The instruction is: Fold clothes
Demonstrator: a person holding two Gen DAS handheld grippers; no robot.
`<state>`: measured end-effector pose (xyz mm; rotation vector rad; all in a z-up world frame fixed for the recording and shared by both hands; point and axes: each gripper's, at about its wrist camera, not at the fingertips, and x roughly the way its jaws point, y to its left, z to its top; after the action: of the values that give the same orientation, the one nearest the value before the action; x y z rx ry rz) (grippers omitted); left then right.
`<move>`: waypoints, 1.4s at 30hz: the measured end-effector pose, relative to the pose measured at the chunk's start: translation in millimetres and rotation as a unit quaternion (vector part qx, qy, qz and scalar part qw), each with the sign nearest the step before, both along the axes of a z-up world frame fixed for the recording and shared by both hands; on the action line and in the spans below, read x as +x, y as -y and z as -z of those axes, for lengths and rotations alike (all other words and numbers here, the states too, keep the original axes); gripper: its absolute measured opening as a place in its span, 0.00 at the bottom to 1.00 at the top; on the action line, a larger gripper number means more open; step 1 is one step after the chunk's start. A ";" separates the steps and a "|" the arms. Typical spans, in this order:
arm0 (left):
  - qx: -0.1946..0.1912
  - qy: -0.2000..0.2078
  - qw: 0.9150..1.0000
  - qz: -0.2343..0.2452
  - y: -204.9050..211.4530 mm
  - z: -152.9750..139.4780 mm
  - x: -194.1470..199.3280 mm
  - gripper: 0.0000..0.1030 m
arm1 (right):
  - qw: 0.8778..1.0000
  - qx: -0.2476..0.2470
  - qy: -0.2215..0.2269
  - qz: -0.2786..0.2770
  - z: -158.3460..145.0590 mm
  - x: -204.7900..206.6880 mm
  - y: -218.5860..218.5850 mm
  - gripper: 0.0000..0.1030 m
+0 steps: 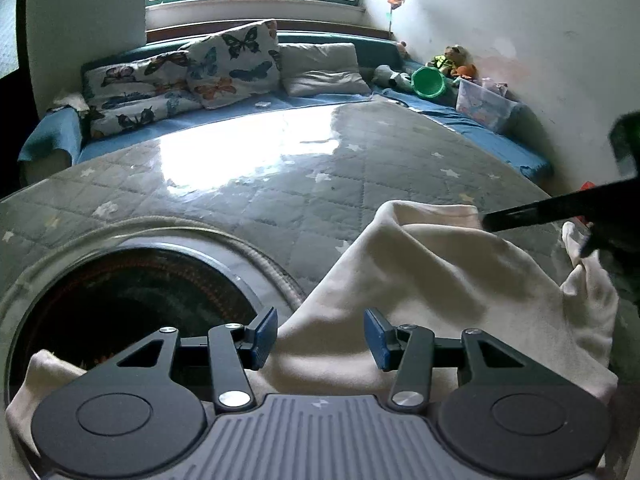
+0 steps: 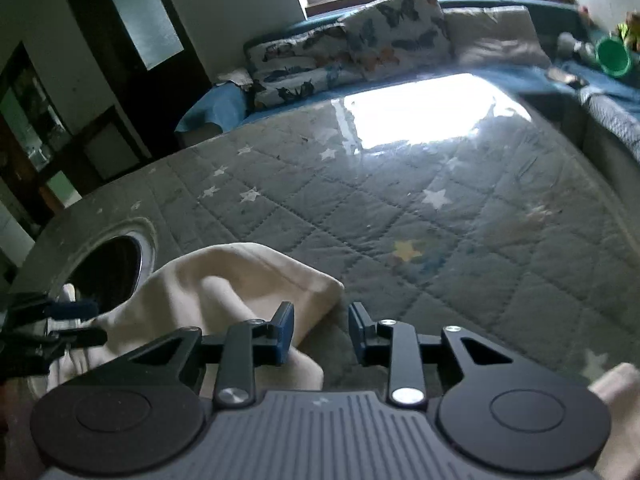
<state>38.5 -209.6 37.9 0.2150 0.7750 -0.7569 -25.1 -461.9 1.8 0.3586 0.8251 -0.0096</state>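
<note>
A cream-white garment [image 1: 440, 280] lies crumpled on the grey quilted star-pattern table cover [image 1: 280, 184]. My left gripper [image 1: 320, 338] is open just above the garment's near part, with nothing between its blue pads. My right gripper [image 2: 320, 336] is open too, at the garment's right edge [image 2: 224, 280]; its left pad [image 2: 285, 336] is over the cloth and its right pad is over bare cover. The right gripper's dark fingers [image 1: 532, 212] show at the right of the left wrist view, over the garment's far corner. The left gripper [image 2: 68, 320] shows at the left edge of the right wrist view.
A round dark opening [image 1: 132, 312] with a metal rim sits in the table at the near left. Behind the table a blue bench [image 1: 320, 100] holds butterfly cushions [image 1: 232, 60], a green bucket [image 1: 429, 82], toys and a clear box [image 1: 484, 104]. A white wall is on the right.
</note>
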 end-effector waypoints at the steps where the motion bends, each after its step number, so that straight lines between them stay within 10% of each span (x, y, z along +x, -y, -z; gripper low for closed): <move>1: 0.000 0.002 1.000 0.003 1.2 0.2 -0.2 0.49 | 1.000 -0.001 -0.003 -0.001 1.9 2.6 -0.6 0.29; 5: 0.008 0.012 1.000 0.013 8.6 1.0 -1.1 0.49 | 1.000 -0.027 -0.007 -0.012 0.2 10.5 -12.7 0.07; 10: 0.014 0.009 1.000 0.022 16.0 4.2 3.1 0.48 | 0.996 -0.080 0.042 -0.023 -24.3 15.2 -30.2 0.04; 19: 0.012 0.024 0.999 0.033 17.1 6.7 -1.4 0.05 | 0.974 -0.136 0.144 -0.108 -80.7 -27.0 -65.0 0.04; 24: -0.009 0.053 0.998 0.043 9.0 -7.0 -13.0 0.06 | 0.965 -0.145 0.151 -0.157 -83.4 -67.2 -78.7 0.04; 29: -0.017 0.062 0.996 0.069 12.5 -13.1 -10.5 0.38 | 0.966 -0.139 0.137 -0.170 -81.8 -105.6 -82.2 0.04; 36: 0.012 0.059 0.995 0.080 35.8 3.9 -2.4 0.42 | 0.973 -0.125 0.122 -0.153 -74.0 -131.0 -75.0 0.03; 39: 0.014 0.064 0.994 0.085 38.7 8.4 -5.3 0.07 | 0.975 -0.122 0.121 -0.139 -73.5 -134.2 -66.8 0.03; 42: 0.016 0.088 0.991 0.094 36.4 4.6 -20.2 0.05 | 0.978 -0.123 0.117 -0.126 -72.2 -135.6 -59.3 0.03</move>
<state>18.3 -246.1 33.3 0.3833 0.6042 -0.8911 -160.7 -402.6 74.1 0.0194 0.6218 0.1626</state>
